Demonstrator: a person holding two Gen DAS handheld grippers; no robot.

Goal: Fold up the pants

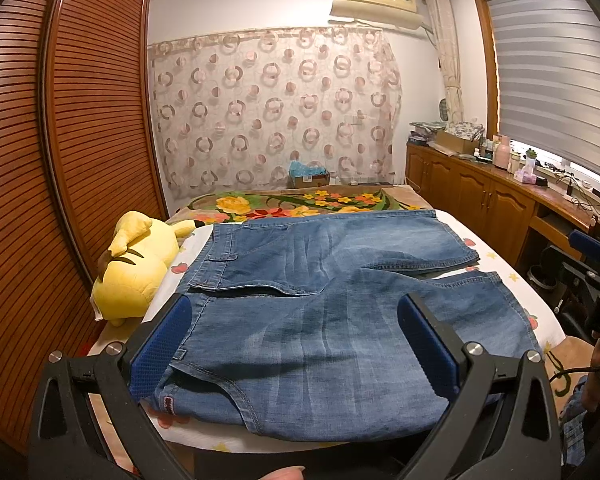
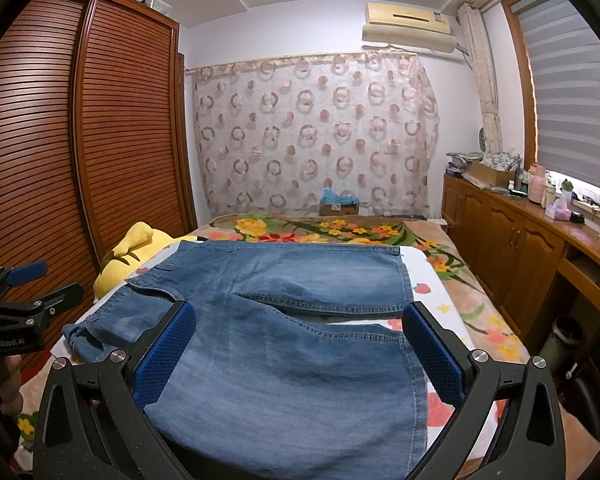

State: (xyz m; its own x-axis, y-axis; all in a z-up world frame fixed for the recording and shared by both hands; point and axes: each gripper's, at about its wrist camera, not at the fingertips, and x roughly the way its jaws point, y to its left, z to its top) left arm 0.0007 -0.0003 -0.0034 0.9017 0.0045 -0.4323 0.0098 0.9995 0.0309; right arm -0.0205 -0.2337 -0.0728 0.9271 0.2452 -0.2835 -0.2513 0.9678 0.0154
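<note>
Blue denim pants [image 1: 320, 304] lie spread flat on a white fruit-print sheet [image 1: 540, 316] on the bed, waistband to the left, two legs reaching right. My left gripper [image 1: 294, 312] is open and empty, hovering over the waist and near leg. In the right wrist view the pants [image 2: 284, 340] fill the foreground, and my right gripper [image 2: 300, 320] is open and empty over the near leg's hem. The right gripper also shows at the right edge of the left wrist view [image 1: 588, 264]. The left gripper shows at the left edge of the right wrist view [image 2: 24, 292].
A yellow plush toy [image 1: 140, 264] lies at the bed's left edge beside the waistband. A floral blanket [image 1: 300, 200] covers the far bed. A slatted wooden wardrobe [image 1: 60, 152] stands left. Wooden cabinets [image 1: 480, 188] with clutter run along the right under the window.
</note>
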